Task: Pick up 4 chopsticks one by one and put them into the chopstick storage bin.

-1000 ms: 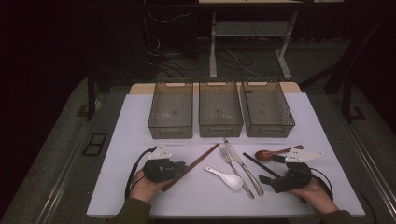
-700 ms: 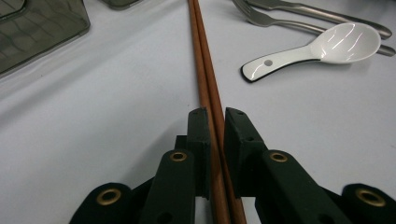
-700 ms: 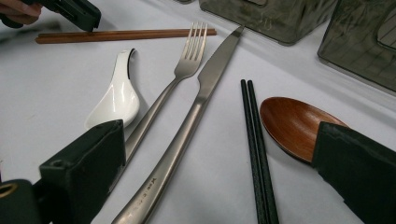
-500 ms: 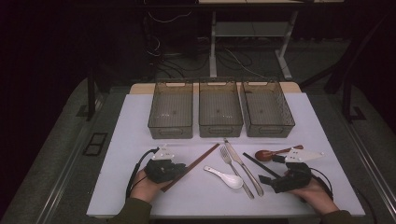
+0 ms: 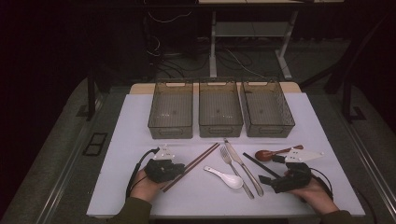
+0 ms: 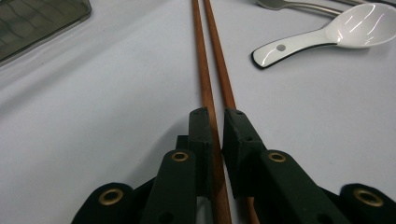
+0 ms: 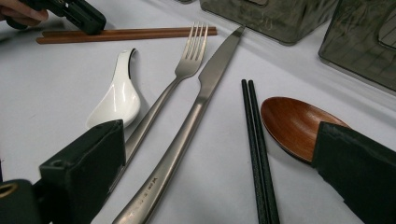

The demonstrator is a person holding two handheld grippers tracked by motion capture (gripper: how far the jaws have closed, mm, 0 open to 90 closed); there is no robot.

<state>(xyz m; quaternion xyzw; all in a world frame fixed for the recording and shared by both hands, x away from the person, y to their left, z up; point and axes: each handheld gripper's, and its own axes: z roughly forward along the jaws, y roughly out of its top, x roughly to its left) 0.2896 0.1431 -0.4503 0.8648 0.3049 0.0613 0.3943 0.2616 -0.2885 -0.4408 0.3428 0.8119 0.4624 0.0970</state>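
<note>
Just below the three mesh bins (image 5: 221, 112), the brown chopsticks (image 5: 194, 163) lie slanted on the white table (image 5: 116, 154), left of the fork (image 5: 233, 163). The left gripper (image 6: 215, 122) has its jaws nearly closed around one stick, not clearly clamped. The right gripper (image 5: 275, 181) waits with jaws spread wide near the black chopsticks (image 7: 257, 140). The grasp looks under way; next comes a firm squeeze and a lift toward a bin.

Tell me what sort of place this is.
Probably a lab or recording workspace, not a kitchen: a white table in a dark room, loose cables on the floor behind, three empty bins above neatly laid cutlery.
</note>
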